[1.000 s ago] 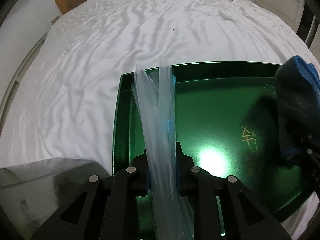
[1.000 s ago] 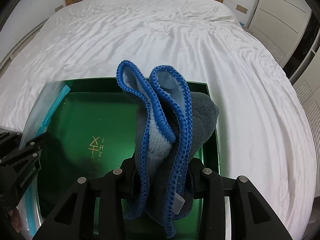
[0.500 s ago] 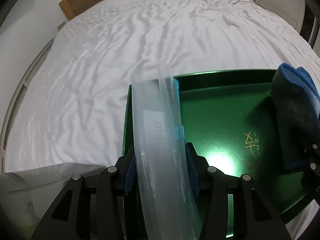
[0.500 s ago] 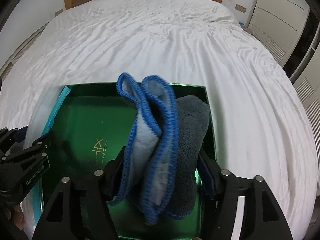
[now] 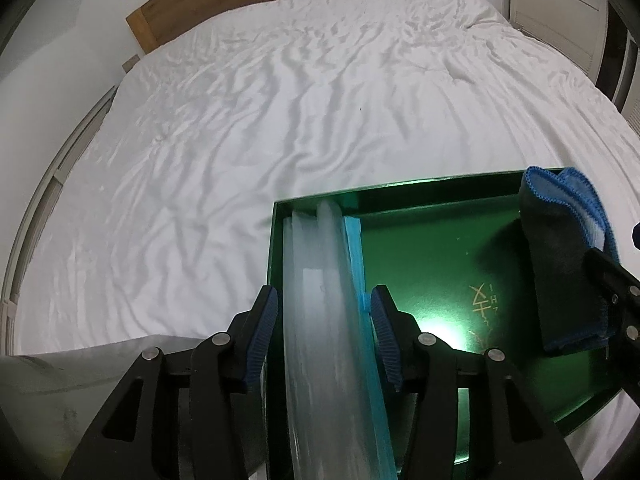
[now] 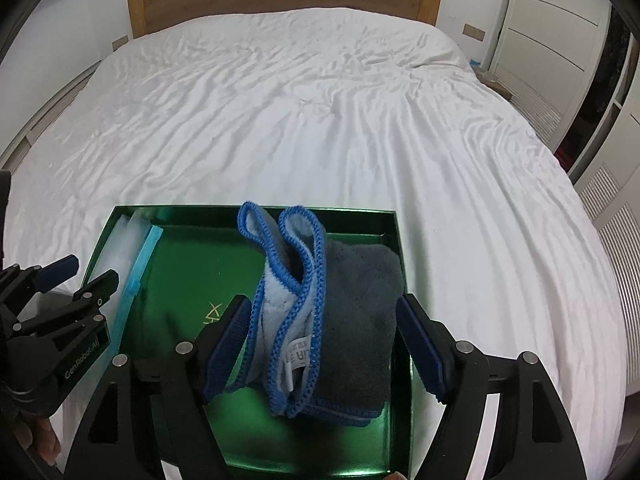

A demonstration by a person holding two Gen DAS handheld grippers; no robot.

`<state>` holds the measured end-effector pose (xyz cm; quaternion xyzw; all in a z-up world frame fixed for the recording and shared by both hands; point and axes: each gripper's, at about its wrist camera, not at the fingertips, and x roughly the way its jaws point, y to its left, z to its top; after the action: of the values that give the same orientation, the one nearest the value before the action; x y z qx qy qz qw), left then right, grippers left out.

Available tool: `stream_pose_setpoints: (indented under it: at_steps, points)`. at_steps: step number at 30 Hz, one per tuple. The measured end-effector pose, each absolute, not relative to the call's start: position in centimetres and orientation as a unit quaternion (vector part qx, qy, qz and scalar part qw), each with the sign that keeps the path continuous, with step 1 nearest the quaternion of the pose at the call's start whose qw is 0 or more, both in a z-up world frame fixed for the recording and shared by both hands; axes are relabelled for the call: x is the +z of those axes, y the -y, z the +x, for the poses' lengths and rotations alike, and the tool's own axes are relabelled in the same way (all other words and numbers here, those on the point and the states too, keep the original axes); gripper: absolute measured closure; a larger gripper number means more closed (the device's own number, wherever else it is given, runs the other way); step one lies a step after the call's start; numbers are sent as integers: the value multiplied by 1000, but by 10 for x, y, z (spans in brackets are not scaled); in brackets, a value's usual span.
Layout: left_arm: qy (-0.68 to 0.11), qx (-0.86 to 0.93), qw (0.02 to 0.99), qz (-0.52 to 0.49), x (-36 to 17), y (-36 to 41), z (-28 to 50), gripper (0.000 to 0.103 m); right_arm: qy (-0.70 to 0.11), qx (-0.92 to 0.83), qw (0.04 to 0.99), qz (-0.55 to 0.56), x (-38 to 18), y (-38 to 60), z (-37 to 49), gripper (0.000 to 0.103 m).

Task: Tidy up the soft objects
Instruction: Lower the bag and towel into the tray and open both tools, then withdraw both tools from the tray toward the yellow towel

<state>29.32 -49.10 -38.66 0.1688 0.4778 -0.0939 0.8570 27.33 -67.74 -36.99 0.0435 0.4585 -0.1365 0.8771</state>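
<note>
Left wrist view: left tongs point(image 5: 324, 320) spread wide, gripping nothing; clear plastic bag point(image 5: 320, 320) lies between the fingers along the left side of the green tray point(image 5: 432, 260).
Right wrist view: right tongs point(image 6: 324, 340) spread wide, gripping nothing; grey-blue cloth point(image 6: 344, 320) rests on the tray's right side.
Bed point(image 6: 320, 120): carries the tray.

A folded grey towel point(image 6: 352, 320) with blue trim lies at the green tray's point(image 6: 180, 264) right side; a clear zip bag point(image 5: 324, 320) lies along its left edge
</note>
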Motion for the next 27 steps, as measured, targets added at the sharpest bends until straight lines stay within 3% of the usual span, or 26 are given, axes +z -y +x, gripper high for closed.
stream_pose_setpoints:
  at_steps: [27]
  points:
    - [-455,-147,865,154,-344,495,261,59,-502,-208,839,23,-380,693,276,29]
